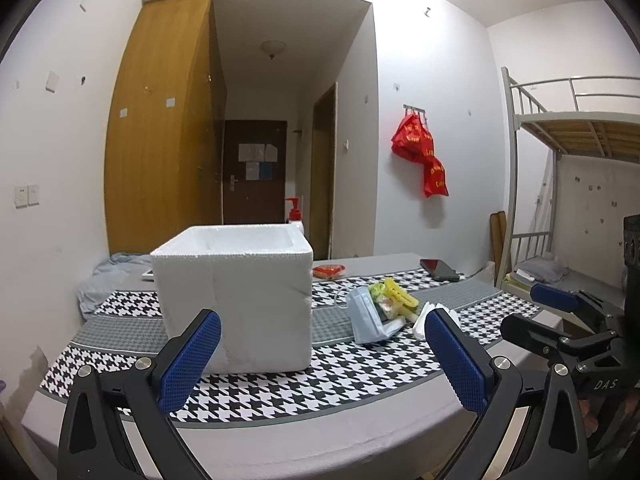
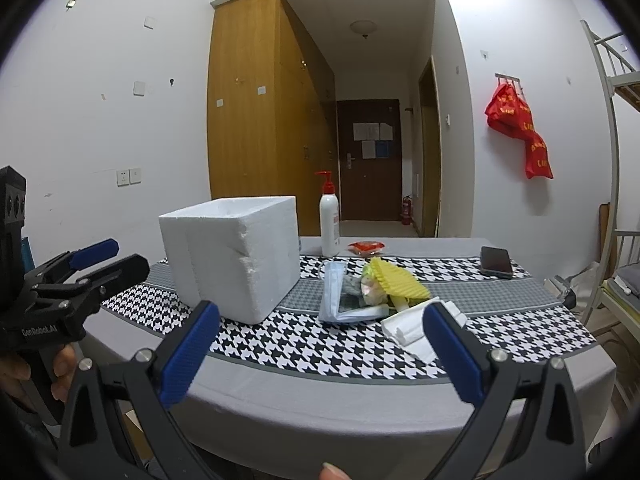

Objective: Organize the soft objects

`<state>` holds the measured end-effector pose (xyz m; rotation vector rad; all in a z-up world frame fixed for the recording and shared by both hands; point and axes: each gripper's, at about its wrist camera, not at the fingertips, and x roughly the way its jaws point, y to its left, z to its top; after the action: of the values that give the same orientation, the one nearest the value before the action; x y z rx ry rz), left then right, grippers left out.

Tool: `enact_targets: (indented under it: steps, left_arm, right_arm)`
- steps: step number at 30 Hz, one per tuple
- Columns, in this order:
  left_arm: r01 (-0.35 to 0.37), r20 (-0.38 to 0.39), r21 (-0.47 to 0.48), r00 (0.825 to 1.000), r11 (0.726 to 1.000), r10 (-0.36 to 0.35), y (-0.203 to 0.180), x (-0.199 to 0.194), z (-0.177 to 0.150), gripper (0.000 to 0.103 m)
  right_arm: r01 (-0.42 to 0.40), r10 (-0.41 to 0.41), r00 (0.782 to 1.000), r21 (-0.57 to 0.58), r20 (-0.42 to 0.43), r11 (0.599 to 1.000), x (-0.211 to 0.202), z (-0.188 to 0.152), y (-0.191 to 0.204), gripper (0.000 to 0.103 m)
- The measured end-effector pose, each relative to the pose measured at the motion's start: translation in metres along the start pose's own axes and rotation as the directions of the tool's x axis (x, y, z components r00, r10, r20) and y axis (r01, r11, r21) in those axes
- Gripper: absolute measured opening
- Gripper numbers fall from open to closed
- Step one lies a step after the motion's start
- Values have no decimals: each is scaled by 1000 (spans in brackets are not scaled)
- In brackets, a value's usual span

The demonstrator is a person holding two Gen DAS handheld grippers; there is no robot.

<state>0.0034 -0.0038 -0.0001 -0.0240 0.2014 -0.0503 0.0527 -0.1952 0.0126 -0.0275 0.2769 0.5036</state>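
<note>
Around us is a dorm room with white walls, a wooden wardrobe (image 2: 256, 100) and a bunk bed (image 1: 576, 120), and before us the table (image 2: 320, 404) under a houndstooth runner (image 2: 304, 344). We judge the open foam box (image 1: 236, 296) stands ready as the bin, with the pile of soft objects (image 2: 372, 292) just beside it for short carries. Our left gripper (image 1: 320, 356) and right gripper (image 2: 320, 352) both hover short of the table, spread wide and empty.

— What is sitting on the surface (image 2: 360, 392)?
— A foam box (image 2: 234, 256) at left, a face mask (image 2: 336, 292) and foam pieces (image 2: 412, 326) lying right of it.
— Behind?
— A pump bottle (image 2: 330, 220) is standing; a phone (image 2: 496, 262) is lying far right.
</note>
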Motion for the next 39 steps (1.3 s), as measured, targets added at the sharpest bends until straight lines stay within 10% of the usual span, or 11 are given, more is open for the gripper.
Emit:
enact_targets:
  steps: [39]
  left_arm:
    - [61,-80,19,995,998,-59,-14,28,8,102]
  right_arm:
    - [3,-3,1000,18,14,1000,3,4,-11,103]
